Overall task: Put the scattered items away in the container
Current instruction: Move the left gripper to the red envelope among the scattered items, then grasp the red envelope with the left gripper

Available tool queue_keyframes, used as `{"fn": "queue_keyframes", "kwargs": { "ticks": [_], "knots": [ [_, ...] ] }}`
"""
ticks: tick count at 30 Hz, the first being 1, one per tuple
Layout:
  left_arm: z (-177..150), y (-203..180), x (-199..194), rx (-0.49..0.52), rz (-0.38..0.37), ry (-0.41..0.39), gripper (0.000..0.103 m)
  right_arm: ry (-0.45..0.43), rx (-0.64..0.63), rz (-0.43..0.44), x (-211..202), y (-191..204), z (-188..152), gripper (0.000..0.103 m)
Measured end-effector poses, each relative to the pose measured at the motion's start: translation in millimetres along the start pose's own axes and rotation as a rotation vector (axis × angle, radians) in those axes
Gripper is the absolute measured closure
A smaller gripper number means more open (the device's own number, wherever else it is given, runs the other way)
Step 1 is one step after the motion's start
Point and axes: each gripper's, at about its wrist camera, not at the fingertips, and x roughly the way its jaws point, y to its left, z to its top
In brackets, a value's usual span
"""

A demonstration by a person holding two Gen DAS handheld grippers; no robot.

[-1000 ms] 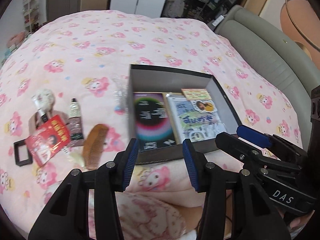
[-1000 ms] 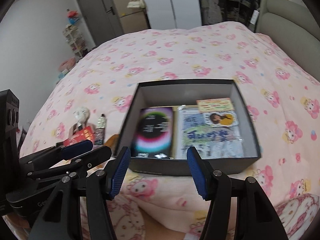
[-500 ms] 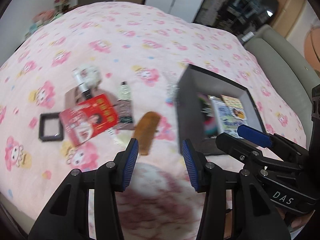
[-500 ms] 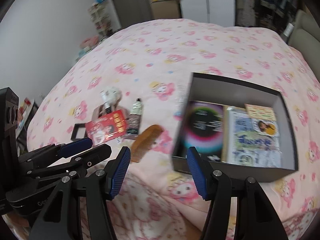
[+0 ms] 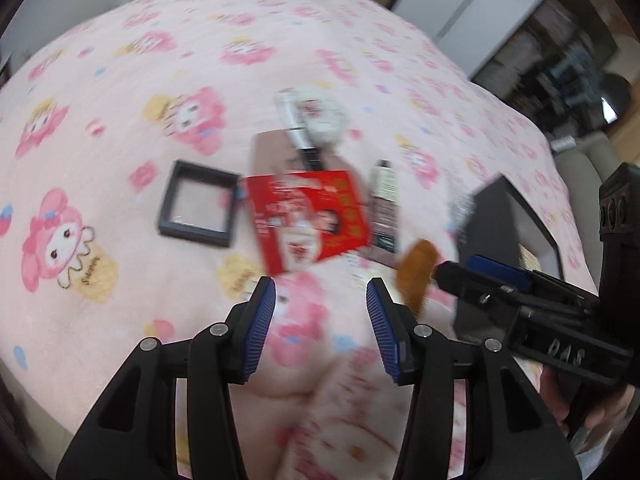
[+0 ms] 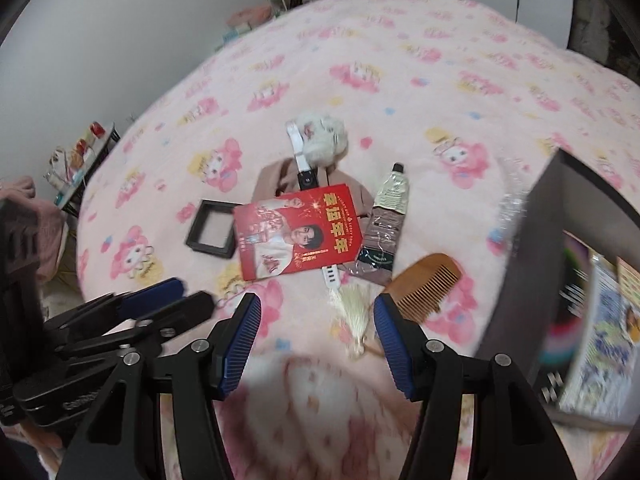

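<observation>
A bed (image 6: pixel 400 60) with a pink blanket is seen. At 3 o'clock a dark box (image 6: pixel 520 264) sits, papers inside. Near centre a red envelope (image 6: pixel 298 232) is laid, a black frame (image 6: pixel 212 229) at 9 o'clock, a tube (image 6: pixel 386 224) and comb (image 6: pixel 426 286) toward 4 o'clock. The left gripper (image 5: pixel 321 312) is seen with jaws opening, empty; the right gripper (image 6: pixel 318 332) is held with jaws apart, empty.

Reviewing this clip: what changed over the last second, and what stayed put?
Both grippers, left gripper and right gripper, swung away from the box toward the scattered pile: red packet, tube, comb, black frame. Nothing was grasped or released; the left fingers are opening slightly. The items and the box contents lie as before.
</observation>
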Motion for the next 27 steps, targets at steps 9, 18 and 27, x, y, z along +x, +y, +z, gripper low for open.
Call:
{"fn": "queue_keyframes", "kwargs": {
  "ticks": [9,18,27],
  "knots": [
    [25,40,74,-0.103,-0.020,0.077,0.056,0.121,-0.024,0.028,78,-13,37,0.048],
    [37,49,111,-0.158,-0.057,0.106,0.079,0.185,-0.046,0.025,130,-18,61,0.048],
    [29,70,77,-0.196,-0.144,0.086,0.094,0.209,-0.051,0.049,131,-18,58,0.046]
  ]
}}
